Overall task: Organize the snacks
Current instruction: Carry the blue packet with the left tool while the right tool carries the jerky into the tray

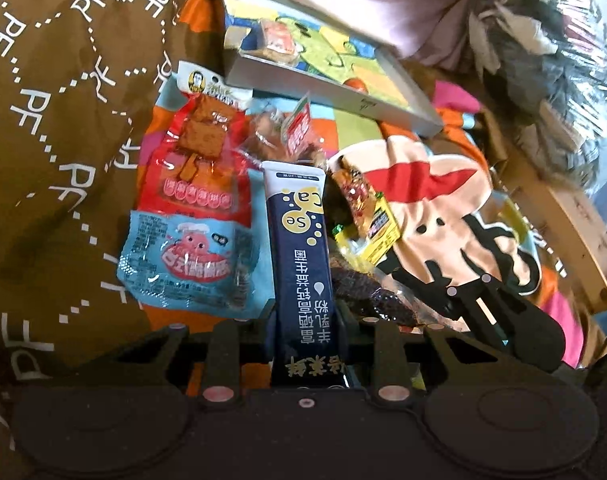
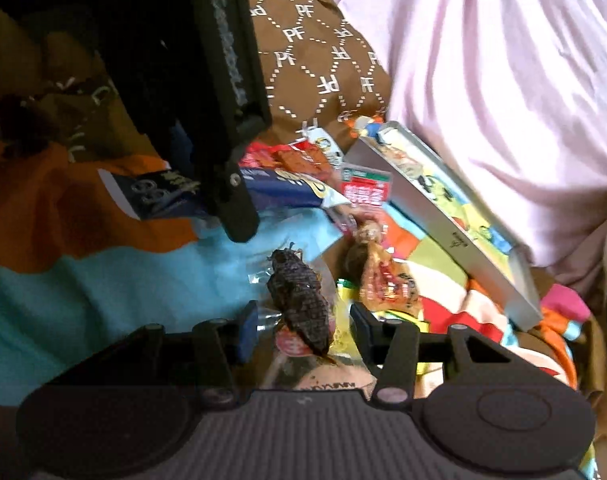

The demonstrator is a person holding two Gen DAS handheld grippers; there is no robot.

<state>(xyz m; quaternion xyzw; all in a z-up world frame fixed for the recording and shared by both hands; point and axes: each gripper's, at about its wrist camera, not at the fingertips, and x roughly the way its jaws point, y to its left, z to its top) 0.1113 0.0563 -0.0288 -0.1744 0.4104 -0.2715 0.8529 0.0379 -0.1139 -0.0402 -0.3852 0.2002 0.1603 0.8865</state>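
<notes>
1. Left wrist view is showing me the left gripper (image 1: 303, 320) clamping the navy stick sachet (image 1: 299, 240) near its lower end; the pads are pressing on both sides of it, so that hand is gripping the packet.
2. The sachet's long axis is running straight ahead from the jaws, its white top edge pointing toward the shallow tray (image 1: 331, 84) lying beyond the snack pile on the cartoon blanket (image 1: 443, 208).
3. I am reading the tray as the likely destination, since one small orange packet (image 1: 277, 38) is already sitting in it; that is my judgement only.
4. Beside the sachet, the red and blue tofu snack bag (image 1: 191, 216) is lying to its left and the yellow packet (image 1: 367, 216) to its right, both on the blanket.
5. In the right wrist view, the right gripper (image 2: 303, 328) is standing around a dark dried-meat snack in clear wrap (image 2: 299, 300). Gaps are showing between the pads and the wrap, so I am judging it as not yet gripped.
6. That snack's long axis is running forward and slightly left, away from the jaws, roughly in line with the fingers.
7. The left gripper is appearing as the dark body high on the left of this view, and the sachet in it is lying nearer the tray than the right one's snack.
</notes>
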